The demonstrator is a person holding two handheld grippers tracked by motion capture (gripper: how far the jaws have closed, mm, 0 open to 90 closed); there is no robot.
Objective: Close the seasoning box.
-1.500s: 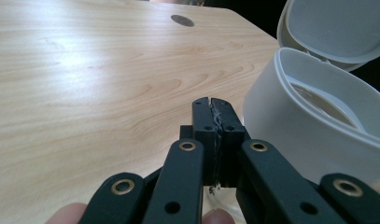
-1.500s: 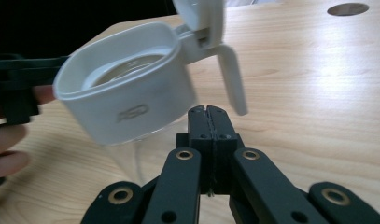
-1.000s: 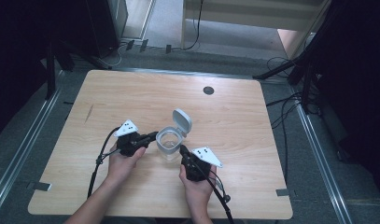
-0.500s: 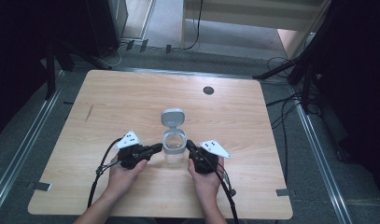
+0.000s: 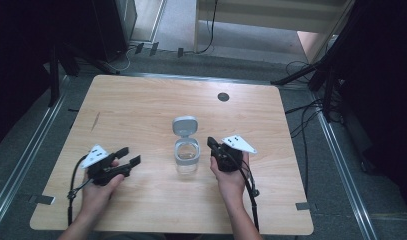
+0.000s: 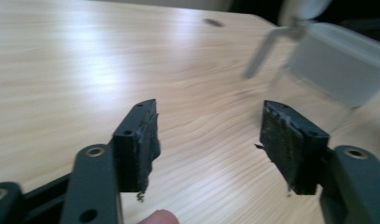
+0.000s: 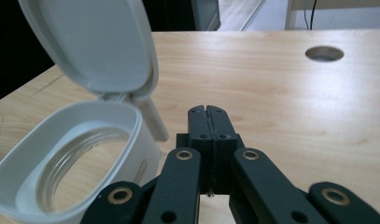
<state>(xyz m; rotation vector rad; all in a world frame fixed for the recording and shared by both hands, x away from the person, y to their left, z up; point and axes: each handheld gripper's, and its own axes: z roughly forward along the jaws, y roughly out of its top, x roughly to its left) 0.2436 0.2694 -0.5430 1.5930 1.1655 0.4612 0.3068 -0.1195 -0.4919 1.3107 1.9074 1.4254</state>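
A clear jar [image 5: 187, 159] with a grey-white collar stands upright in the middle of the wooden table [image 5: 141, 110], its hinged lid [image 5: 185, 125] flipped up and back. My left gripper [image 5: 130, 155] lies well to the left of the jar. Its jaws have just been opening and now stand wide apart with nothing between them [image 6: 211, 135]. The jar [image 6: 332, 60] shows blurred at their far right. My right gripper [image 5: 210, 142] sits just right of the jar, shut and holding nothing [image 7: 209, 112]. The jar's mouth [image 7: 71, 158] and raised lid [image 7: 94, 46] are close at its left.
A round cable hole [image 5: 223, 96] sits in the table's far part, seen also as the cable hole [image 7: 324, 53] in the right gripper view. Cables trail from both grippers toward the near edge. Dark stands and cables surround the table on the floor.
My left gripper has let go of the jar, pulled away to the left and opened. The right gripper has drawn slightly back to the right. The jar now stands alone.
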